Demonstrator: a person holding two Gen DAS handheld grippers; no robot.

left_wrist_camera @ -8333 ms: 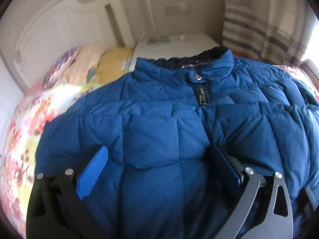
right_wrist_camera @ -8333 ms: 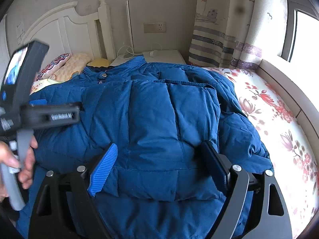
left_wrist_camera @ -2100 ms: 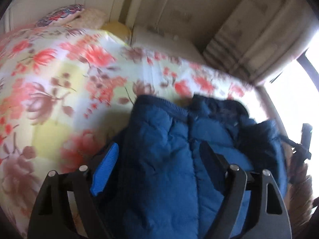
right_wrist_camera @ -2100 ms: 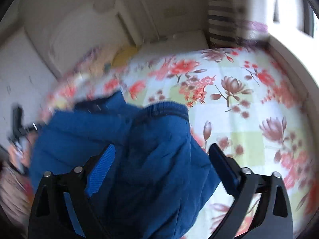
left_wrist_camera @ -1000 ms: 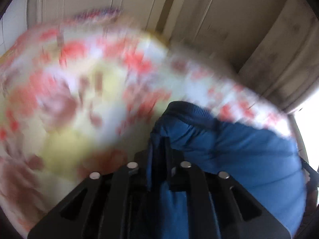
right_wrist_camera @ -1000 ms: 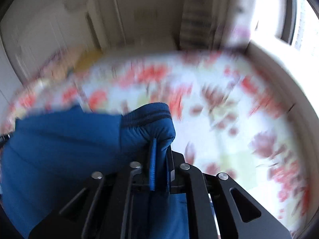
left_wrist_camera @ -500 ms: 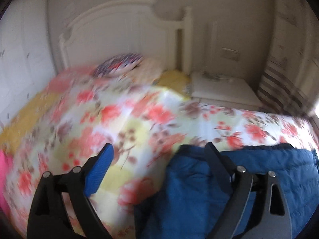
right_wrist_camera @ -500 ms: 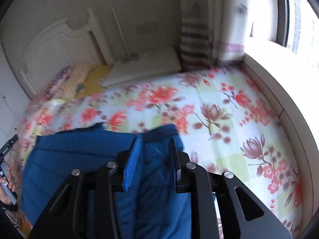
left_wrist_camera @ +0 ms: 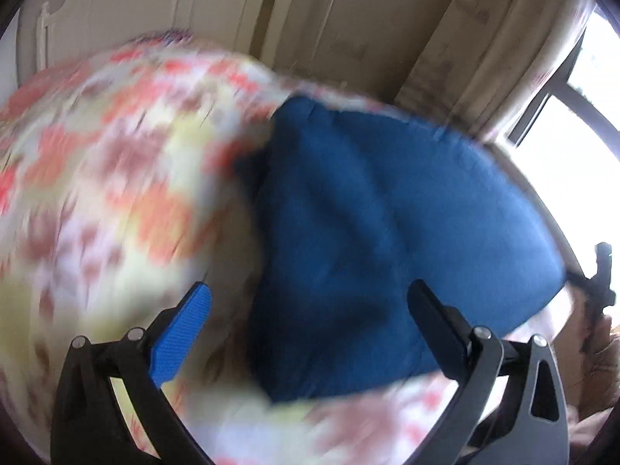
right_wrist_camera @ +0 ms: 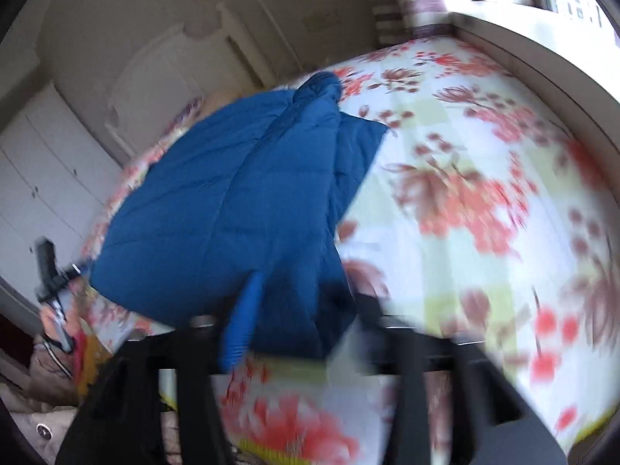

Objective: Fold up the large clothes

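Note:
The blue padded jacket [left_wrist_camera: 368,213] lies folded in a flat bundle on the floral bed; the left wrist view is heavily blurred. My left gripper [left_wrist_camera: 310,310] is over its near edge, jaws opening wide, pads clear of the cloth. In the right wrist view the jacket [right_wrist_camera: 232,193] stretches away to the upper left. My right gripper [right_wrist_camera: 306,310] is blurred at the jacket's near corner, jaws opening, with cloth between them but not pinched. Each view catches the other gripper at its edge: the right gripper [left_wrist_camera: 600,279] and the left gripper [right_wrist_camera: 50,271], each held by a hand.
The floral bedsheet [right_wrist_camera: 484,193] spreads to the right of the jacket. A white headboard [right_wrist_camera: 162,73] and wall stand behind, white wardrobe doors [right_wrist_camera: 46,178] at the left, a striped curtain [left_wrist_camera: 484,38] and bright window [left_wrist_camera: 573,124] at the right. Beige cloth [right_wrist_camera: 42,407] lies beside the bed.
Both grippers were shut on the jacket's edge a second ago; now both have opened and let it go. Both views have swung sideways, and the jacket rests folded on the bed.

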